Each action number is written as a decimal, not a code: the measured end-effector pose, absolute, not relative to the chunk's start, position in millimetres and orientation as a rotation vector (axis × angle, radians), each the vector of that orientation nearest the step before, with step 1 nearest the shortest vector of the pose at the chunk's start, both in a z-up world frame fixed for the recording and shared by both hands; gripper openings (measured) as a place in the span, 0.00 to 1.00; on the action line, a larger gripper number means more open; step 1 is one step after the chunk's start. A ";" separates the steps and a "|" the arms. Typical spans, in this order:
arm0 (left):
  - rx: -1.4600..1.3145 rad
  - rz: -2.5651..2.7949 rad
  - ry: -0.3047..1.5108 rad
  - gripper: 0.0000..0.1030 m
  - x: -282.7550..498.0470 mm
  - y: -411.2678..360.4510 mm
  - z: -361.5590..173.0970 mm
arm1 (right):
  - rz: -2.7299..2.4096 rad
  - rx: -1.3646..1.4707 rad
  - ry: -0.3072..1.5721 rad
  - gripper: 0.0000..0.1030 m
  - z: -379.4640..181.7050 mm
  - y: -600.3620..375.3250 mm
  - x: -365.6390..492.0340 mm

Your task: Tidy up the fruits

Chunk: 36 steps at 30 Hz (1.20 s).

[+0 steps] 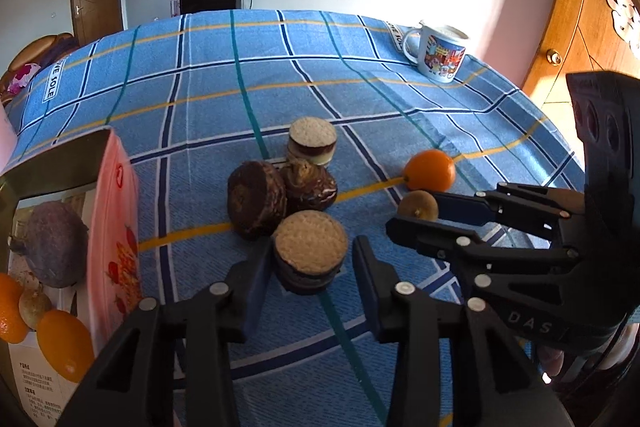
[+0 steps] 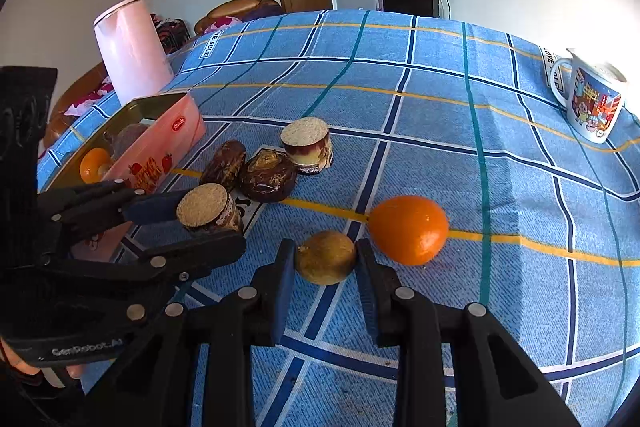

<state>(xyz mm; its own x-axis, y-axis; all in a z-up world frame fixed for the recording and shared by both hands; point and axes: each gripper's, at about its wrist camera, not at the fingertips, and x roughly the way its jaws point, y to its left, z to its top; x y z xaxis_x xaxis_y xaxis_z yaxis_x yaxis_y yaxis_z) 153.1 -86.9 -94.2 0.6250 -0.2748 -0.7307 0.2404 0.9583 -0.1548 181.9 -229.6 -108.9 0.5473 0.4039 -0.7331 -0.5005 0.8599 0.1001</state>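
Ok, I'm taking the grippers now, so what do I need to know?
Left gripper: seems closed on the biscuit-topped round, down on the blue cloth.
Right gripper: closed on the small brown fruit, also at the cloth.
Done: the pink tin beside the left gripper already has fruit inside.
Left to do: probably tin the brown fruit, then the loose orange. Three other rounds sit mid-cloth.

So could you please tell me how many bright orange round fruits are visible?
3: one orange on the blue checked cloth, two inside the pink tin; more may be hidden.
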 end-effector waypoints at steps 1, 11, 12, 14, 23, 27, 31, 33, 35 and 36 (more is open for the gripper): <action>-0.049 -0.307 0.845 0.36 152.6 -86.5 -94.2 | 0.549 -0.114 0.829 0.31 -108.2 -230.7 181.5; -0.056 -0.318 0.730 0.36 132.6 -82.8 -83.7 | 0.567 -0.072 0.725 0.31 -97.5 -238.0 169.9; -0.057 -0.313 0.715 0.36 131.1 -82.2 -82.0 | 0.569 -0.068 0.715 0.31 -96.1 -239.1 168.7; -0.058 -0.308 0.689 0.36 127.1 -80.2 -79.3 | 0.573 -0.058 0.691 0.31 -93.4 -241.3 165.6; -0.058 -0.280 0.606 0.36 118.3 -77.3 -72.1 | 0.588 -0.042 0.581 0.31 -82.6 -247.0 150.8; -0.045 -0.275 0.573 0.36 113.3 -78.2 -69.3 | 0.592 -0.040 0.545 0.31 -79.6 -249.1 145.7; -0.039 -0.270 0.547 0.36 108.8 -77.6 -67.0 | 0.592 -0.042 0.517 0.31 -77.9 -250.6 141.1; -0.037 -0.268 0.535 0.36 106.2 -77.2 -66.1 | 0.591 -0.043 0.503 0.31 -77.0 -251.1 138.9; -0.033 -0.261 0.521 0.36 104.4 -77.3 -64.9 | 0.592 -0.044 0.490 0.31 -76.4 -251.8 136.8; -0.031 -0.259 0.514 0.36 103.3 -77.5 -64.4 | 0.593 -0.044 0.485 0.31 -76.0 -251.9 136.1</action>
<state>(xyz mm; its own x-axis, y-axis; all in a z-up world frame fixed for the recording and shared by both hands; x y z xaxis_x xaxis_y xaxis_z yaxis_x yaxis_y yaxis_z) 103.3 -77.5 -64.4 0.8387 -0.2525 -0.4825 0.2370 0.9669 -0.0940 136.1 -251.9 -76.0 0.7209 0.5260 -0.4513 -0.5463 0.8320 0.0971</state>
